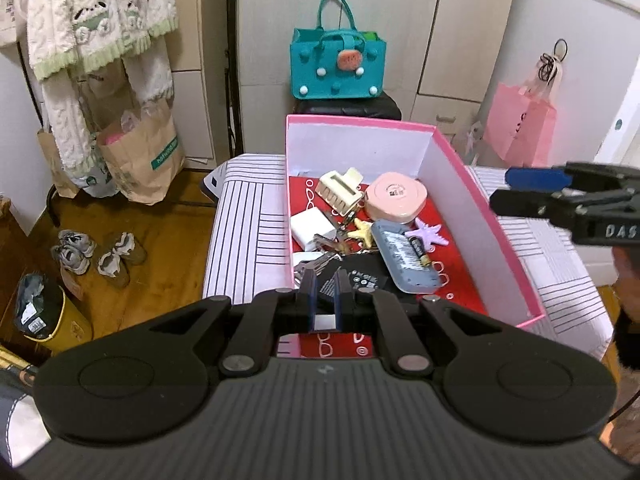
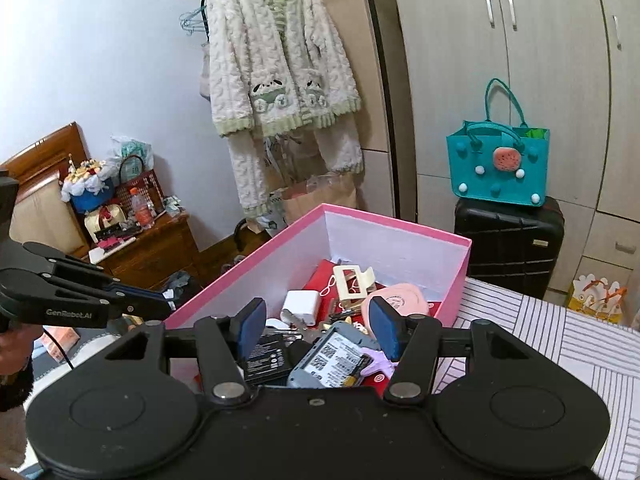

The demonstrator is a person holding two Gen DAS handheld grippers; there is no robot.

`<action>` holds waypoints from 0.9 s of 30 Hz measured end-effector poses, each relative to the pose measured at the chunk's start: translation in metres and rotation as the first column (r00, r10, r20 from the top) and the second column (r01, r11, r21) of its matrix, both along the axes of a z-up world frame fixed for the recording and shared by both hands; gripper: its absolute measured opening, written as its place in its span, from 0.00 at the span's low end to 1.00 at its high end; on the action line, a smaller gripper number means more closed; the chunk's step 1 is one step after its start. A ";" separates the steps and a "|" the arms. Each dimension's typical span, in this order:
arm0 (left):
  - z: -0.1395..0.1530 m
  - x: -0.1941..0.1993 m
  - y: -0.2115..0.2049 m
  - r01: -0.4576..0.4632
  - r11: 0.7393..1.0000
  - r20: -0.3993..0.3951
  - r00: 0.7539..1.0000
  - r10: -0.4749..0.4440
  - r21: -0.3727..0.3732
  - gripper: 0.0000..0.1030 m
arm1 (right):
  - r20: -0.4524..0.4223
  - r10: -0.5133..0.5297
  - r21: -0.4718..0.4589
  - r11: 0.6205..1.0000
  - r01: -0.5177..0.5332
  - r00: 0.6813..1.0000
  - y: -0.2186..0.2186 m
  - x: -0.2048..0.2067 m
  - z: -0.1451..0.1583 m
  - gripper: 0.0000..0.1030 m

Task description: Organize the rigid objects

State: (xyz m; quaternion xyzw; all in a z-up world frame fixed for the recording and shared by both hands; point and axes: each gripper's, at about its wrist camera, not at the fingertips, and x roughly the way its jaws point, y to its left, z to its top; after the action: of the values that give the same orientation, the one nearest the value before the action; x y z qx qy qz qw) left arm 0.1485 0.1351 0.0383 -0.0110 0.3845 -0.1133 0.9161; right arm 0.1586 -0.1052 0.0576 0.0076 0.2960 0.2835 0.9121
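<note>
While both hover over the pink box (image 1: 484, 208), left tongs (image 1: 325, 300) closed, empty — right tongs (image 2: 316, 324) half-open, empty.

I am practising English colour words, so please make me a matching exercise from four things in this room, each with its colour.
Things:
1. hair claw
2. star
3. felt bag
4. charger

Colours:
a. white
b. teal
c. cream
d. purple

Pairs: 1-c, 2-d, 3-b, 4-a
</note>
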 end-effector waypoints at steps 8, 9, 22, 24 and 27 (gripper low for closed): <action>0.021 -0.027 -0.021 -0.001 1.000 0.041 0.999 0.001 0.009 0.11 | 0.016 -0.034 -0.009 0.999 0.034 0.999 -0.007 -0.032 0.015 0.76; 0.024 -0.030 -0.025 0.010 1.000 0.037 0.999 -0.011 0.012 0.11 | 0.011 -0.042 -0.015 0.999 0.043 0.999 -0.008 -0.037 0.019 0.82; 0.028 -0.059 -0.054 0.085 0.994 -0.007 0.996 -0.085 -0.074 0.50 | 0.015 -0.195 0.043 0.980 0.194 0.981 -0.055 -0.108 0.038 1.00; 0.025 -0.063 -0.059 0.086 0.993 -0.006 0.996 -0.087 -0.081 0.53 | 0.085 -0.191 -0.025 0.981 0.194 0.978 -0.052 -0.121 0.037 1.00; 0.019 -0.064 -0.063 0.081 0.992 -0.008 0.997 -0.082 -0.094 0.56 | 0.133 -0.195 -0.054 0.977 0.204 0.972 -0.050 -0.133 0.038 1.00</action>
State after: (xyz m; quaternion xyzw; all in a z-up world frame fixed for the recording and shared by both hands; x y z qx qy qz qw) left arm 0.0841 0.0724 0.0571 -0.0388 0.3843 -0.1682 0.9069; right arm 0.0252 -0.1555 0.0952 -0.0114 0.2443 0.1801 0.9527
